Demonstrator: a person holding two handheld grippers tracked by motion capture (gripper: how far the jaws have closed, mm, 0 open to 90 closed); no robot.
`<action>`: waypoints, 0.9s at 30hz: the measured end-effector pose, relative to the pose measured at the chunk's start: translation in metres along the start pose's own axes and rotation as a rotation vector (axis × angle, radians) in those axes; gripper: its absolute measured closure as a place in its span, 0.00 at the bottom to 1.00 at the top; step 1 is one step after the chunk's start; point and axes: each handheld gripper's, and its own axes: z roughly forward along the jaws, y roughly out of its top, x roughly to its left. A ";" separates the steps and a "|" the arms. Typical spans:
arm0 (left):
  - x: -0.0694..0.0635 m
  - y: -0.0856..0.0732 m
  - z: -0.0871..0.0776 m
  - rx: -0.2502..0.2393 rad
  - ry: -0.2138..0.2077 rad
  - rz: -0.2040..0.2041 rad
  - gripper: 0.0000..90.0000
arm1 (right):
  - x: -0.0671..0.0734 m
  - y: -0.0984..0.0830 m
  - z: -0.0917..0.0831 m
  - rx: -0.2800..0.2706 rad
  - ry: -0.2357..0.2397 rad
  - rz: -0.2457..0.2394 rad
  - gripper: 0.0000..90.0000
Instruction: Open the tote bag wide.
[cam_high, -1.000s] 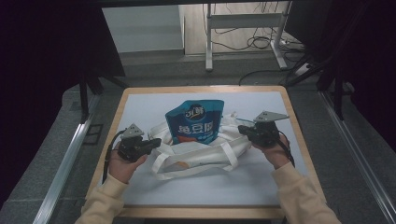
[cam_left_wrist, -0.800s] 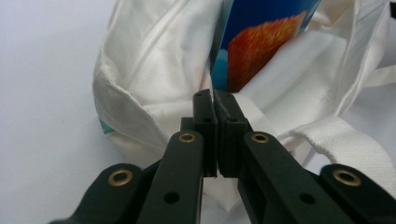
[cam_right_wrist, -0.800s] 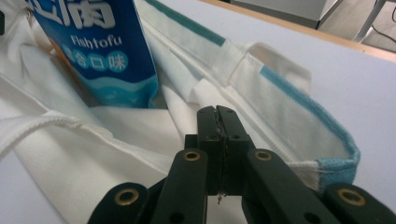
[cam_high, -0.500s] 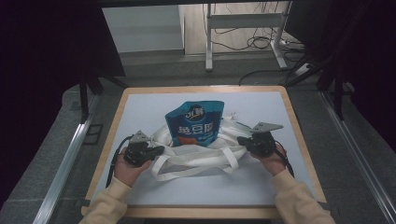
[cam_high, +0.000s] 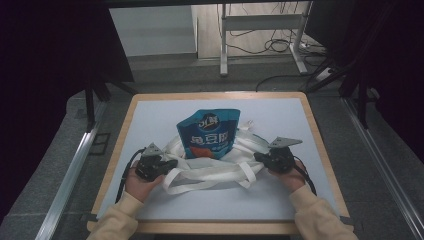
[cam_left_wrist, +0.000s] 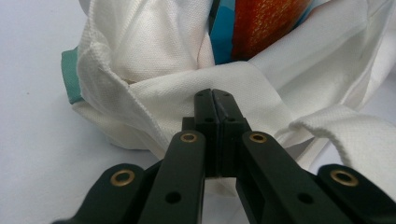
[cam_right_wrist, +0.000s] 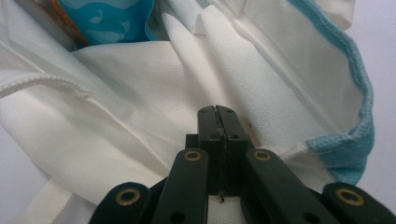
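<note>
White cloth is bunching at mid-table as we are working one tote bag (cam_high: 215, 162) with one blue pouch (cam_high: 208, 135) standing inside it. We are holding two grippers: the left gripper (cam_high: 170, 164) is pinching the bag's left edge, and the right gripper (cam_high: 259, 157) is pinching its right edge, both jaw pairs pressed together on fabric. Two handle straps (cam_high: 210, 181) are trailing toward us across the table (cam_high: 150, 112).

One white bag (cam_high: 220, 167), one blue pouch (cam_high: 210, 134), two tools.
</note>
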 end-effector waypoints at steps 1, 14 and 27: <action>0.000 0.000 0.000 -0.001 0.002 0.001 0.99 | 0.000 0.000 0.000 -0.003 -0.001 -0.002 0.99; -0.002 0.007 -0.007 -0.029 0.004 0.008 0.99 | 0.005 0.007 -0.007 -0.035 -0.008 -0.011 0.99; 0.011 0.034 -0.004 -0.048 0.059 -0.006 0.99 | 0.033 0.040 -0.014 -0.112 0.050 -0.067 0.99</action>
